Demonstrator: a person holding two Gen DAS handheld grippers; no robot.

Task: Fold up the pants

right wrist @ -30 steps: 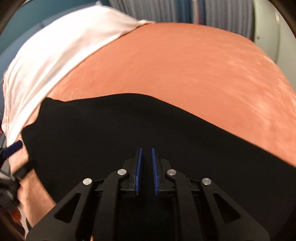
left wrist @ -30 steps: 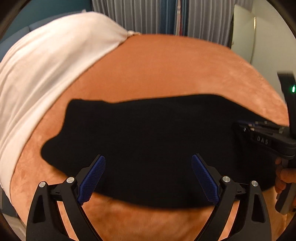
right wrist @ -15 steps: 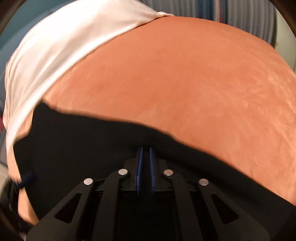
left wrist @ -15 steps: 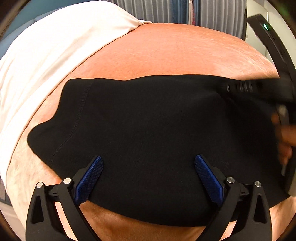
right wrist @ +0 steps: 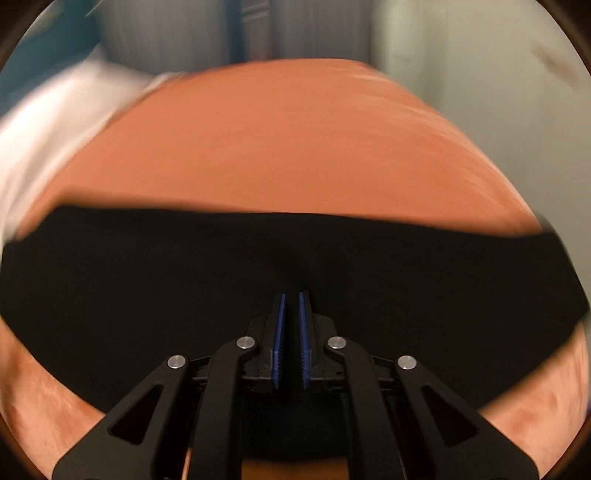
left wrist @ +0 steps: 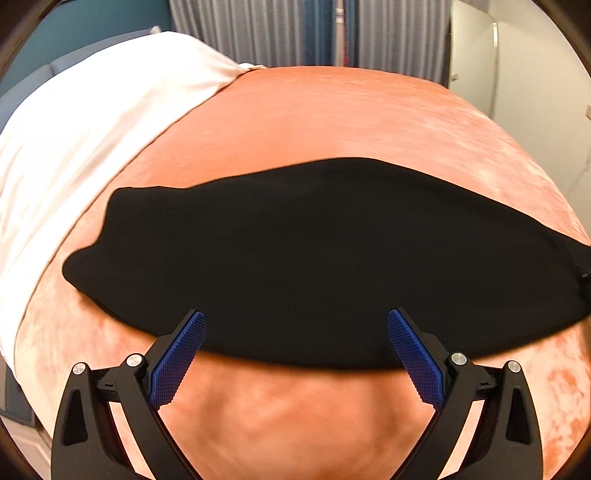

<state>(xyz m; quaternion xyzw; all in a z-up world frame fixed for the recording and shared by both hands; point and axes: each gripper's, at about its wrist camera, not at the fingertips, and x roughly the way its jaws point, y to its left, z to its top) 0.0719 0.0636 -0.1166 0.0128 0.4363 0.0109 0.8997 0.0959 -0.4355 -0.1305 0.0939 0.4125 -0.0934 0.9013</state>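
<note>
The black pants [left wrist: 317, 258] lie flat as a long dark shape across the orange bed cover [left wrist: 332, 118]. My left gripper [left wrist: 293, 336] is open and empty, its blue pads [left wrist: 181, 354] just over the near edge of the pants. In the right wrist view the pants [right wrist: 184, 288] fill the lower half. My right gripper [right wrist: 290, 306] has its jaws nearly together with a thin gap, held over the cloth; I see no fabric pinched between the pads. That view is blurred by motion.
A white sheet or pillow [left wrist: 85, 147] covers the far left of the bed. Grey curtains [left wrist: 280, 33] and a pale wall [left wrist: 517, 74] stand behind the bed. The orange cover [right wrist: 295, 140] extends beyond the pants.
The right gripper has left the left wrist view. Both grippers pulled back toward the near edge, and the pants now lie smoother. The right view swung and blurred.
</note>
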